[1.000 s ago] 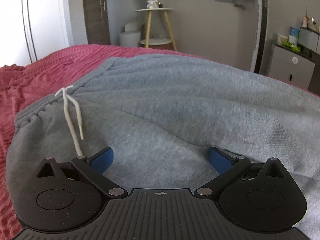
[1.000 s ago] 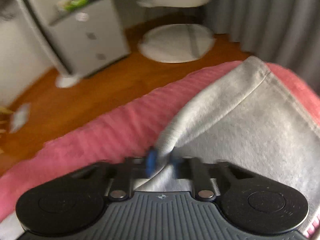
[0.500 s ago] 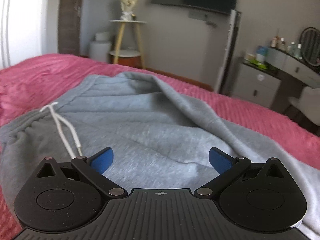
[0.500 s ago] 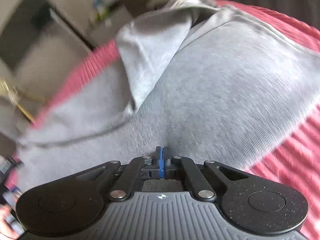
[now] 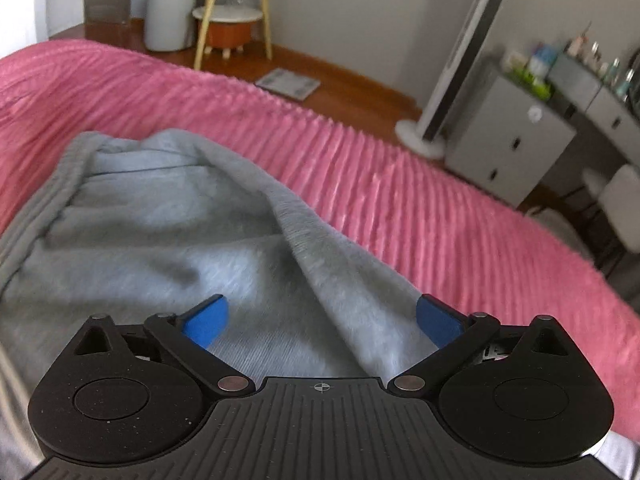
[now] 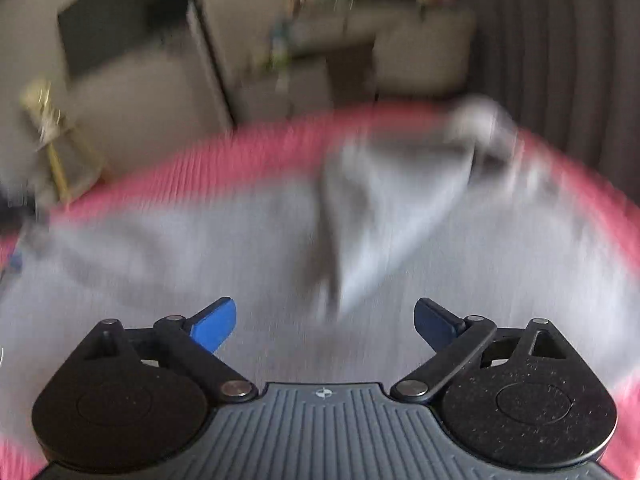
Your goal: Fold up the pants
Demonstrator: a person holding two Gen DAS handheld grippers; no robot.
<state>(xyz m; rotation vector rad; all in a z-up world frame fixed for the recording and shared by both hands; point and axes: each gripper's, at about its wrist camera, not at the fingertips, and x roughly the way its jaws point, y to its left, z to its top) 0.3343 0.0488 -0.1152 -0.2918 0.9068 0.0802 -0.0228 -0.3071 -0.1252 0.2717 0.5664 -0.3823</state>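
Observation:
Grey sweatpants (image 5: 168, 240) lie on a pink ribbed bedspread (image 5: 400, 192). In the left wrist view a raised fold (image 5: 304, 236) runs from the waistband area toward my left gripper (image 5: 320, 318), which is open and empty just above the cloth. In the right wrist view, blurred by motion, the pants (image 6: 240, 248) spread across the bed with a rumpled ridge (image 6: 340, 240) in the middle. My right gripper (image 6: 324, 320) is open and empty over the grey cloth.
The bed's far edge drops to a wooden floor (image 5: 340, 76). Beyond stand a yellow-legged side table (image 5: 228, 20), a tower fan (image 5: 448, 92), a grey cabinet (image 5: 508, 140) and a scale (image 5: 288, 82). Grey curtains (image 6: 568, 60) hang at the right.
My right gripper has opened and let go of the pant leg it held, and it swings fast over the pants. My left gripper stayed open and turned toward the bed's far edge.

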